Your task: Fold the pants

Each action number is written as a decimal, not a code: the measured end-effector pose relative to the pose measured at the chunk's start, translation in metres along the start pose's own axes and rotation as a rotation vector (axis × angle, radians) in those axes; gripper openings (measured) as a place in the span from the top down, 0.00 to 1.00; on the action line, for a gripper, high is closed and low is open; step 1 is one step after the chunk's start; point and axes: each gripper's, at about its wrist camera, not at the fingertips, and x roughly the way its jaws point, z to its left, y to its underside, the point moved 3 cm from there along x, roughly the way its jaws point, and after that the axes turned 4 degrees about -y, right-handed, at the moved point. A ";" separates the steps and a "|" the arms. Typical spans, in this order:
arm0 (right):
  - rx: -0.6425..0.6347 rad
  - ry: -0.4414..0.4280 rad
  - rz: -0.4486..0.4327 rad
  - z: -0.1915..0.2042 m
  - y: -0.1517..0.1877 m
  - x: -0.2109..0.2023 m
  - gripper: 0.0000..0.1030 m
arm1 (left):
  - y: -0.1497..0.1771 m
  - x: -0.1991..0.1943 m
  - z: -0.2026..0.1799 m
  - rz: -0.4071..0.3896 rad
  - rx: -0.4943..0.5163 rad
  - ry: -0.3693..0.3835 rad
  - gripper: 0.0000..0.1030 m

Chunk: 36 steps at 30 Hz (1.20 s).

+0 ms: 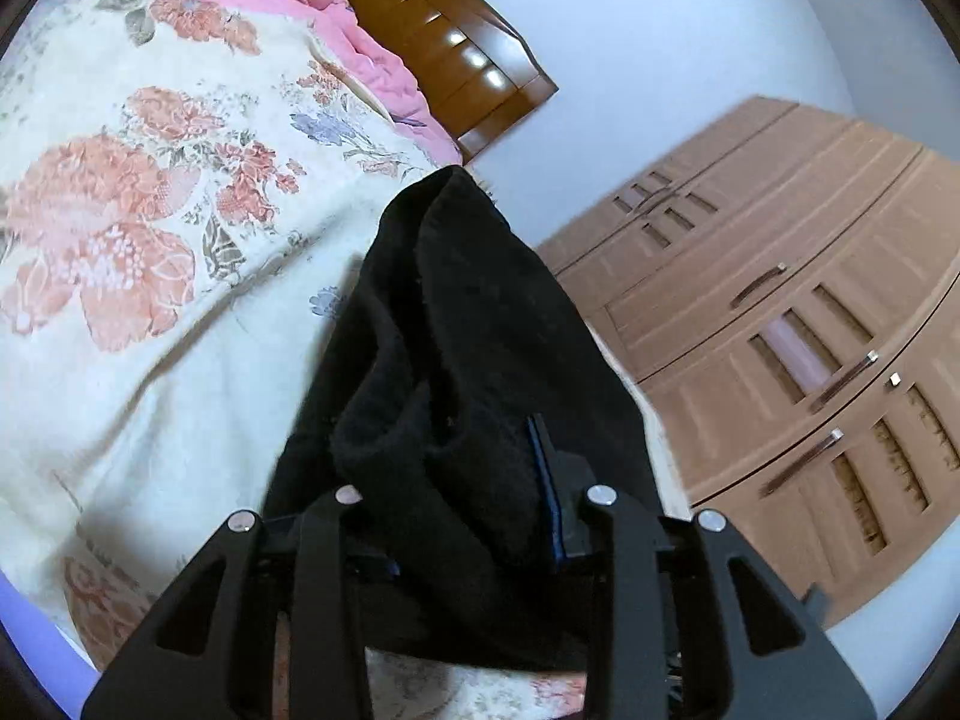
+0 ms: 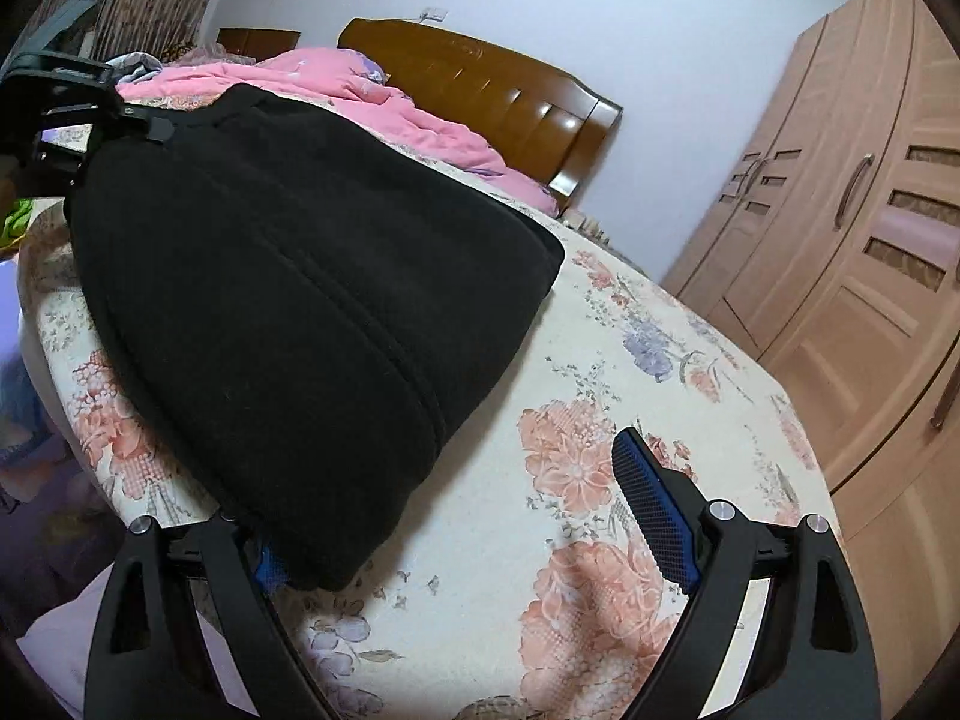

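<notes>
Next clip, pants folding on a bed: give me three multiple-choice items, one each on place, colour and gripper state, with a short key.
1. Where do the black pants lie?
A. on the floral bedspread
B. on the floor
C. inside the wardrobe

2. What colour is the quilt by the headboard?
A. green
B. pink
C. white

3. How is the right gripper?
A. shut on the pants
B. shut, empty
C. open

Key: 1 A, they spread over the flower print. 2 B, pink folds. 3 C, its blue pad stands well clear of the fabric.
</notes>
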 end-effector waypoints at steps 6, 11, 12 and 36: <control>0.018 -0.011 0.008 -0.002 0.001 0.001 0.17 | -0.004 -0.002 -0.023 -0.015 0.081 -0.053 0.68; 0.033 -0.059 0.016 -0.005 0.002 0.001 0.16 | 0.001 0.000 -0.001 -0.015 0.040 -0.034 0.65; 0.027 -0.093 0.027 -0.006 0.002 -0.002 0.16 | 0.003 -0.002 0.000 -0.018 0.035 -0.029 0.63; 0.211 -0.750 0.063 -0.021 -0.045 0.037 0.12 | 0.009 0.054 -0.037 0.091 0.419 -0.452 0.01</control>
